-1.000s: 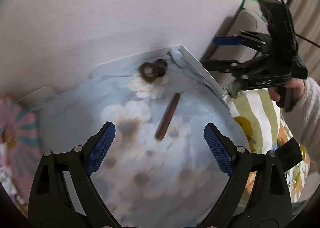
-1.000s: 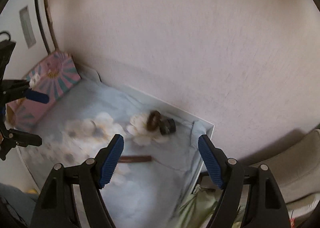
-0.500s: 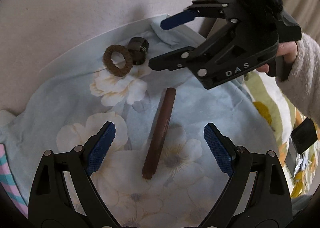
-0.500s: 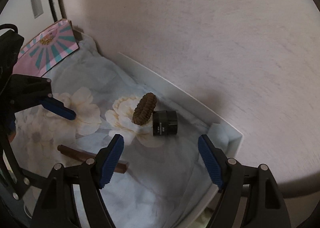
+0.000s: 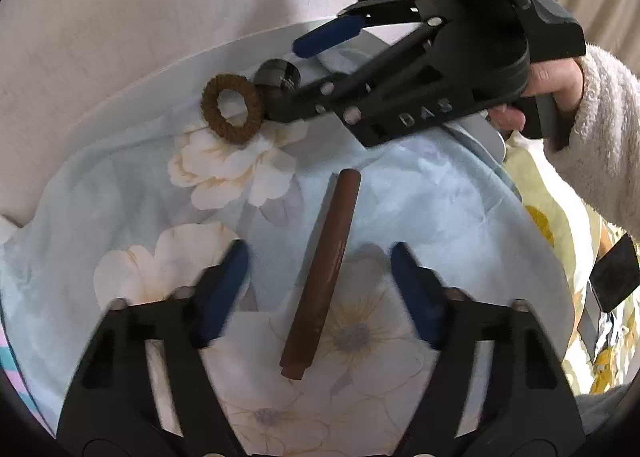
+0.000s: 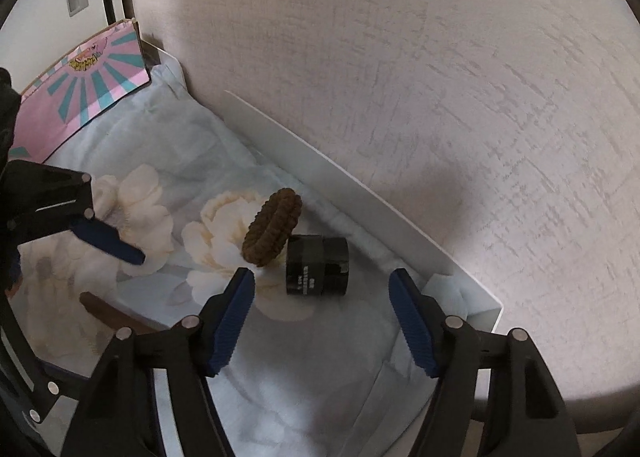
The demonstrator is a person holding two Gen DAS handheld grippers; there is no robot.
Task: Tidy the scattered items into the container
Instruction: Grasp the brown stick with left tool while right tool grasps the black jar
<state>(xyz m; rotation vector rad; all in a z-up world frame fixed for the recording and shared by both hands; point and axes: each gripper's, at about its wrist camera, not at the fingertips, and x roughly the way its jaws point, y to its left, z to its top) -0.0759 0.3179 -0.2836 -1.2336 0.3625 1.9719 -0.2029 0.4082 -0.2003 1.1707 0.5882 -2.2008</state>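
Left tongs (image 5: 319, 277) closing, pads on either side of the brown stick (image 5: 322, 271), not yet touching it; stick lies flat on the floral cloth (image 5: 420, 193). Right tongs (image 6: 322, 317) also closing, nothing pinched; black jar (image 6: 317, 265) lies on its side just ahead between the pads, brown hair tie (image 6: 273, 230) leaning against it (propped on edge). Cloth lines a white tray (image 6: 360, 193) against the wall. Pink striped box (image 6: 80, 85) sits at the far end.

"DAS" in raised letters on right gripper (image 5: 320, 53) body, left wrist view. White print on black jar (image 6: 317, 265) side, too small to read.
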